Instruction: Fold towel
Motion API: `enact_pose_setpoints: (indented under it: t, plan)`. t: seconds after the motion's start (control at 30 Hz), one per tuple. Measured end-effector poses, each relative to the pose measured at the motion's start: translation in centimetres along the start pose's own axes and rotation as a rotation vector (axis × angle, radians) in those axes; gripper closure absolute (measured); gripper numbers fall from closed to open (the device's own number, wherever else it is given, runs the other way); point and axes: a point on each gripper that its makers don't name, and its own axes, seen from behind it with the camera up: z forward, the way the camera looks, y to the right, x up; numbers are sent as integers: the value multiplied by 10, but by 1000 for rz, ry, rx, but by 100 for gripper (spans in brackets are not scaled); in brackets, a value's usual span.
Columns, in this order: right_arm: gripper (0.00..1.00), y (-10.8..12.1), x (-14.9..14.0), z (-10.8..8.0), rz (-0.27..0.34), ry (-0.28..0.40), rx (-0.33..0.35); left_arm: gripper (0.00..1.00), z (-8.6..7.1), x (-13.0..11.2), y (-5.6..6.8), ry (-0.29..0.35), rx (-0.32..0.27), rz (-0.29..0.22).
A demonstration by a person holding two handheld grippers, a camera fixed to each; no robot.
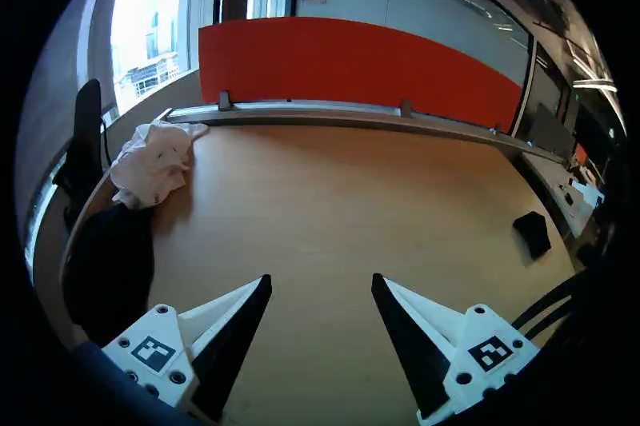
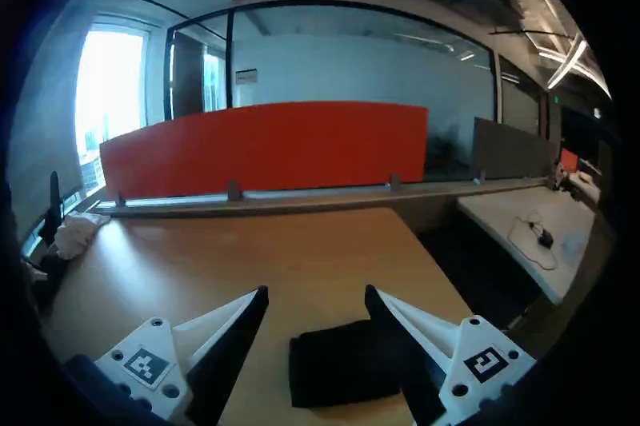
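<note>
A black folded towel (image 2: 340,362) lies on the wooden table (image 2: 240,266) just ahead of my right gripper (image 2: 316,298), whose fingers stand open above it with nothing held. The same black towel (image 1: 532,232) appears small at the right edge of the table in the left gripper view. My left gripper (image 1: 320,286) is open over bare wood. A crumpled white cloth (image 1: 154,162) lies at the table's far left corner, also seen as the white cloth (image 2: 76,232) in the right gripper view. A dark cloth (image 1: 112,266) lies near it at the left edge.
A red divider panel (image 1: 352,62) with a grey rail runs along the back of the table. A black chair (image 1: 84,146) stands at the left by the window. A white desk (image 2: 536,238) with cables stands to the right across a gap.
</note>
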Motion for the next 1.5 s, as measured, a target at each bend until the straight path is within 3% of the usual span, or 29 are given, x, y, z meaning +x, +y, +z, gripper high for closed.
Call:
enact_pose_setpoints:
  t: [0.3,0.93,1.27,1.5]
  plan:
    - [7,-9,47,-12,-31,158,-25,7,-3,28,-7,92,27,5]
    - [7,-38,55,-14,-58,175,-16,7,-23,123,-22,363,56,-5]
    - [6,-79,77,-14,-51,212,5,7,-33,156,-30,461,64,-2]
    - [7,-114,89,-12,-62,231,15,7,-36,162,-36,490,56,-16]
